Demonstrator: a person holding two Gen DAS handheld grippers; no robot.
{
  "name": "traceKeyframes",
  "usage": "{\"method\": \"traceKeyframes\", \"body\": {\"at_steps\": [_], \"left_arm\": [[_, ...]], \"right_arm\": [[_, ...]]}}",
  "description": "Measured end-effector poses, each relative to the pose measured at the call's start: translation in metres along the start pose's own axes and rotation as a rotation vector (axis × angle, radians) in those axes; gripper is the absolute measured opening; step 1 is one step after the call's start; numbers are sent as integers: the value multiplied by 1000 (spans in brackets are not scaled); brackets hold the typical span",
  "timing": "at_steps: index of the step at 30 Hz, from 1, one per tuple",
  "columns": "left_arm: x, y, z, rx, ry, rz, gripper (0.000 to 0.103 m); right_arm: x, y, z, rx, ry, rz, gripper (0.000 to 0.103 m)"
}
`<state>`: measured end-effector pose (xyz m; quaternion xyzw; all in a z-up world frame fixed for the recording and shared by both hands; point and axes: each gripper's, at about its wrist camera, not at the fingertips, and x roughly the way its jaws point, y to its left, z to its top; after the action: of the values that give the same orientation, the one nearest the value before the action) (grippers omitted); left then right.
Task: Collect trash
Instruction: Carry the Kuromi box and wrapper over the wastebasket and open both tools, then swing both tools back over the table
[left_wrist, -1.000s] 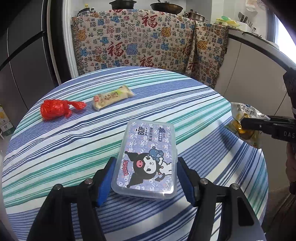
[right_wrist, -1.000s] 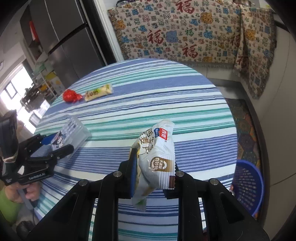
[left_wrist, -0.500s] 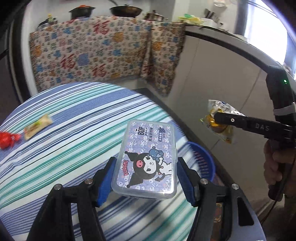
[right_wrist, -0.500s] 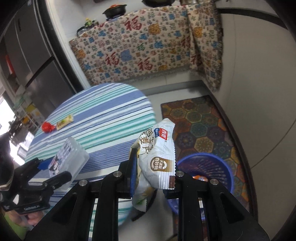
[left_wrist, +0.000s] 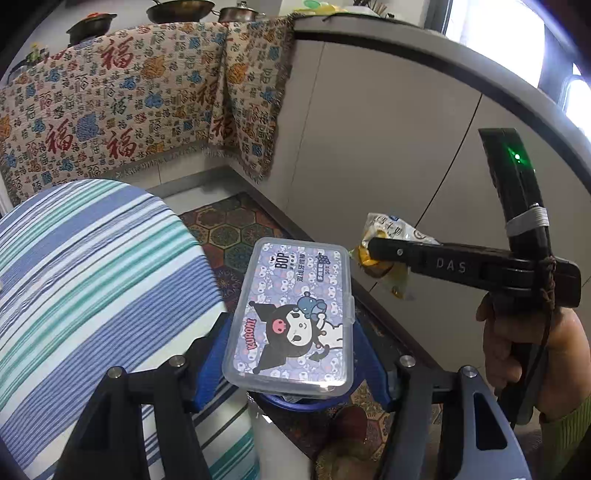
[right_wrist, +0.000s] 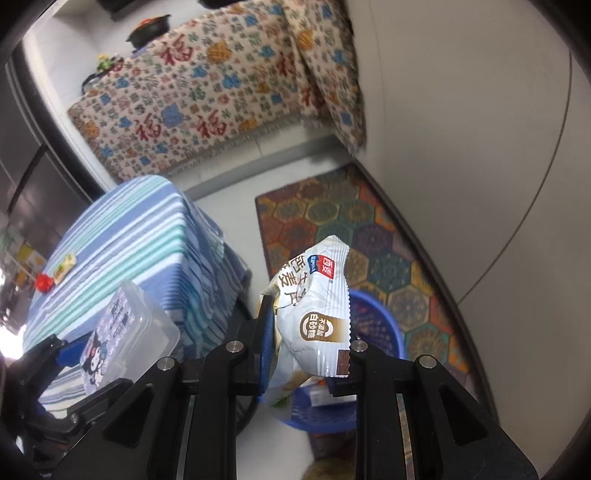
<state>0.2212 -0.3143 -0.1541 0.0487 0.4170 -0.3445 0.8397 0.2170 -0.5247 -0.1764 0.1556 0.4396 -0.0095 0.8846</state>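
Two loads held, floss box (left_wrist: 291, 317) hiding blue basket (right_wrist: 373, 325)

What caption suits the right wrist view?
Right gripper holds a white snack packet above the blue basket; left gripper carries a plastic box.

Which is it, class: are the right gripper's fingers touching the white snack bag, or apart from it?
Touching. The right wrist view shows the snack bag pinched between the right gripper pads, creased where they press.

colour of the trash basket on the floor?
Blue round plastic basket; clearest in the right wrist view.
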Motion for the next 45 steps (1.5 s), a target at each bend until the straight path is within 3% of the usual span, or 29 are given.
{"method": "traceKeyframes", "body": {"at_steps": [12, 25, 27, 28, 29, 30, 33, 38, 41, 45], "left_arm": [[69, -25, -9, 13, 88, 15, 65], [109, -36, -8, 57, 130, 38, 66], [115, -35, -8, 67, 139, 42, 66], [118, -36, -10, 70, 151, 49, 67], [124, -36, -11, 76, 169, 56, 67], [129, -36, -12, 75, 180, 75, 68], [137, -38, -14, 86, 178, 89, 71], [125, -31, -9, 26, 147, 24, 71], [93, -30, -6, -2, 106, -18, 71], [32, -18, -10, -26, 25, 8, 71]], "right_arm": [[13, -41, -4, 67, 61, -2, 22], [27, -55, 0, 114, 90, -3, 23], [30, -54, 2, 123, 86, 2, 27], [29, -55, 2, 129, 77, 4, 34], [28, -55, 3, 134, 65, 10, 51], [26, -56, 4, 141, 52, 11, 58], [16, -61, 7, 180, 4, 10, 60], [-2, -69, 9, 215, -72, -14, 69], [-7, -60, 13, 176, -86, -62, 73], [-13, -27, 18, 85, -109, -75, 74]]}}
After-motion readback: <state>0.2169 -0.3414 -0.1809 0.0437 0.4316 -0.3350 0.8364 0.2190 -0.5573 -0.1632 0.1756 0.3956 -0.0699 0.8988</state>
